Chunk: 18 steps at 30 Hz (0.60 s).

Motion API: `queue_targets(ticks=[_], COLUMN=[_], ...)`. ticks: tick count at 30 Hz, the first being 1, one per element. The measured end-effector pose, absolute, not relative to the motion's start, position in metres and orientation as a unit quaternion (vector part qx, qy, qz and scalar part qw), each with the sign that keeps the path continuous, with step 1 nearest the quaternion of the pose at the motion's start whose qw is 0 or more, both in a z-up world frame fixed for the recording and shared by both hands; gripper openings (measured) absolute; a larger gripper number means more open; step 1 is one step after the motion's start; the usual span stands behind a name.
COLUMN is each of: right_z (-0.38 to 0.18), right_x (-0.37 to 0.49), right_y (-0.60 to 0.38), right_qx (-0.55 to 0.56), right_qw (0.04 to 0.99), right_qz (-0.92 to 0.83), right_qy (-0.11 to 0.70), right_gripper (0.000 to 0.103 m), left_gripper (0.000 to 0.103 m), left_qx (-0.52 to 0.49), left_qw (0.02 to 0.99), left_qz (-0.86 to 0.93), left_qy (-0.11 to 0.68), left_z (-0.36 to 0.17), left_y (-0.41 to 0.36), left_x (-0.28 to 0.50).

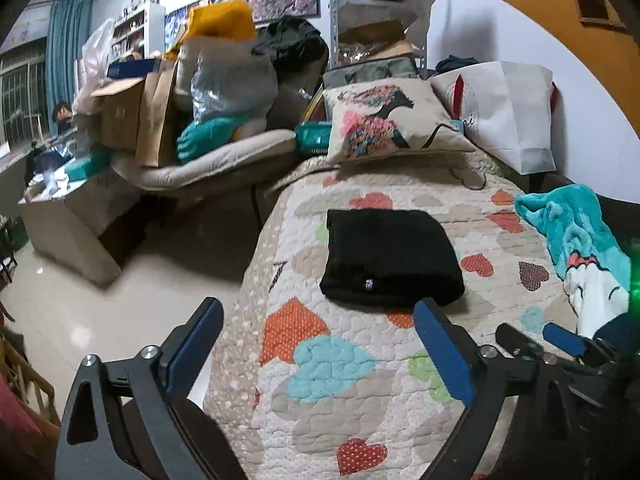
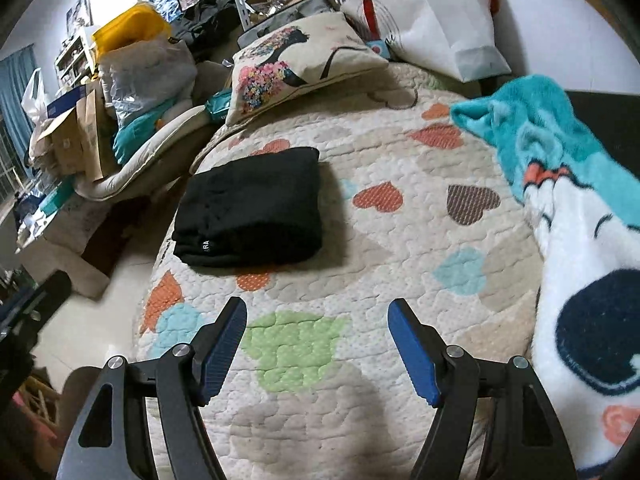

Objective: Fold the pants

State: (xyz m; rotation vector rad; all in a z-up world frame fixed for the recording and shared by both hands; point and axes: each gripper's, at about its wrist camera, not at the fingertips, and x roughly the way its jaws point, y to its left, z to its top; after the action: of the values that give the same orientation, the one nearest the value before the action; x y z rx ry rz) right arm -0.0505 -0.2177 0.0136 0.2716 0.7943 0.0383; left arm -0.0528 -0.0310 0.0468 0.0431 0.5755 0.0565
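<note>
The black pants (image 1: pixel 390 258) lie folded into a compact rectangle on the heart-patterned quilt (image 1: pixel 340 380); they also show in the right wrist view (image 2: pixel 252 208), left of centre. My left gripper (image 1: pixel 320 344) is open and empty, held back from the near edge of the pants. My right gripper (image 2: pixel 318 344) is open and empty above the quilt (image 2: pixel 400 240), short of the pants and to their right. The right gripper also shows at the right edge of the left wrist view (image 1: pixel 560 344).
A teal and white fleece blanket (image 2: pixel 560 184) lies on the quilt's right side. A printed cushion (image 2: pixel 296 60) and a white paper bag (image 2: pixel 440 12) sit at the far end. A cluttered sofa with boxes and bags (image 1: pixel 180 120) stands left, across tiled floor (image 1: pixel 120 312).
</note>
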Motion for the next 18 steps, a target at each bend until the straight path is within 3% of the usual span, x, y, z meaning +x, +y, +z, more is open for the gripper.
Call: queue_targets(ticks=[18], right_z=[0.017], right_x=[-0.055], right_y=[-0.21], right_qx=[0.126], right_qw=[0.922], right_qz=[0.022], right_qy=[0.366], right_gripper=[0.078], left_gripper=[0.103], left_qx=[-0.037], left_qw=[0.971], left_qz=[0.035], left_qy=[0.231], left_z=[0.073], left_y=[-0.004], left_x=[-0.064])
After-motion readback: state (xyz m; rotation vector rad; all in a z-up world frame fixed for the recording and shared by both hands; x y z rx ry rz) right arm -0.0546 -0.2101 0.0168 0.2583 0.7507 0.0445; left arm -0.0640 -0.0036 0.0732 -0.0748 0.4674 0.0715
